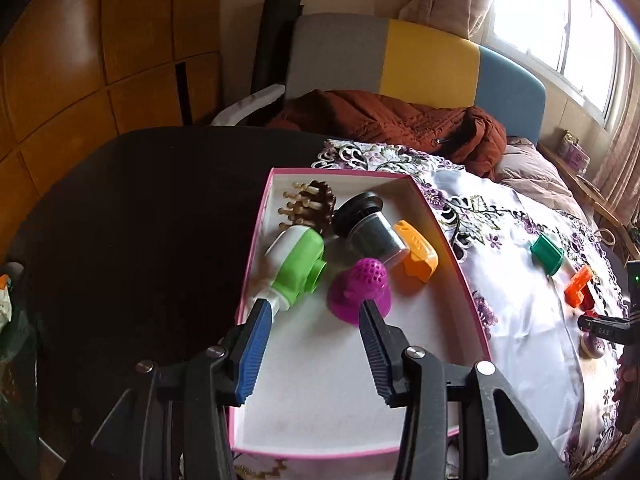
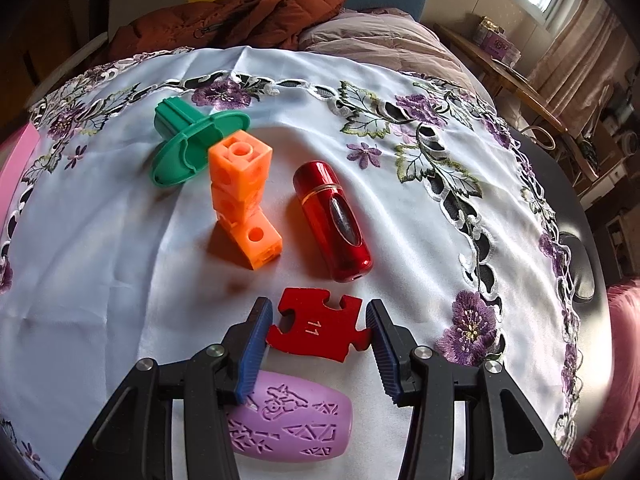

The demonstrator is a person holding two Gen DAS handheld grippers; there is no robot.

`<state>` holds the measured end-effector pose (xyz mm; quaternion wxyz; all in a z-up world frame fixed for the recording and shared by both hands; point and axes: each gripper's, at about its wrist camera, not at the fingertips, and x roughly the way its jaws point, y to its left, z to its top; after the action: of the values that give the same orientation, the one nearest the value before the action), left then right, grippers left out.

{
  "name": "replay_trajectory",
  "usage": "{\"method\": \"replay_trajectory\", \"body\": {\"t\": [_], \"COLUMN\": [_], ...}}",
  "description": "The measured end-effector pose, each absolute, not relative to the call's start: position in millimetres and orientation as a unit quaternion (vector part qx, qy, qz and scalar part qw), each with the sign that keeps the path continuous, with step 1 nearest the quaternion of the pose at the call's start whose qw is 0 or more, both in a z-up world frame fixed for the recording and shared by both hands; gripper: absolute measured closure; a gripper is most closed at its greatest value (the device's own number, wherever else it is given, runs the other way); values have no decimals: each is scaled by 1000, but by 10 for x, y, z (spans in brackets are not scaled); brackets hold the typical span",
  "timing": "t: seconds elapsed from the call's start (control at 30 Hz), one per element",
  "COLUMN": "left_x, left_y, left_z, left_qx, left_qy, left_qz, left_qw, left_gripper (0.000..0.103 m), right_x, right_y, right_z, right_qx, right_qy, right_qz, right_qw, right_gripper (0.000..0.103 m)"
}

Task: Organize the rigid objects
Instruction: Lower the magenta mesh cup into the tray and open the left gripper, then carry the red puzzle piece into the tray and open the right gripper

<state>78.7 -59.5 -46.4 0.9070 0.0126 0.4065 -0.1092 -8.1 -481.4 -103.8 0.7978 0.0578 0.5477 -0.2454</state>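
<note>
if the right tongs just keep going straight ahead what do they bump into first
Most likely the red puzzle piece, which lies flat on the cloth between the open right tongs. Past it comes the red tube. Height above the cloth is unclear, so they might pass over the piece.

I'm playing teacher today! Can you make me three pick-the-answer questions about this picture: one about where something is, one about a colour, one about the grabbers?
1. Where is the bumpy purple plastic knob?
A. in the pink-edged white box
B. on the flowered white cloth
C. on the bed

2. What colour is the flat jigsaw piece marked 11?
A. green
B. red
C. orange

3. How is the right gripper?
A. shut
B. hidden
C. open

Answers: 1 A, it lies inside the walls. 2 B, plainly red. 3 C, fingers spread either side of the piece.
</note>
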Motion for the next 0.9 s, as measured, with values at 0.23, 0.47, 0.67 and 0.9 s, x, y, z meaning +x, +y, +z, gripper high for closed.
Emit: {"method": "replay_trajectory", "body": {"t": [0.23,0.47,0.67,0.9], "left_x": [656,618,595,592], "left_y": [-407,-245,-118,-19], "left_z": [-483,-528,-550,-565], "left_qx": [6,0,-1,-8], "left_qy": [404,407,407,408], "left_qz": [-94,-81,-72,-66], "left_qw": [910,910,910,910], "left_gripper": [57,57,57,57], "right_x": [-83,-122,-83,83], "right_y": [-4813,-4839,-4616,-3935], "right_z": [-944,-777,-590,-292], "right_qx": [55,73,64,51], "right_qy": [528,491,464,436], "right_qz": [-251,-260,-229,-145], "right_qw": [809,828,853,887], "right_gripper": [54,54,54,54]}}
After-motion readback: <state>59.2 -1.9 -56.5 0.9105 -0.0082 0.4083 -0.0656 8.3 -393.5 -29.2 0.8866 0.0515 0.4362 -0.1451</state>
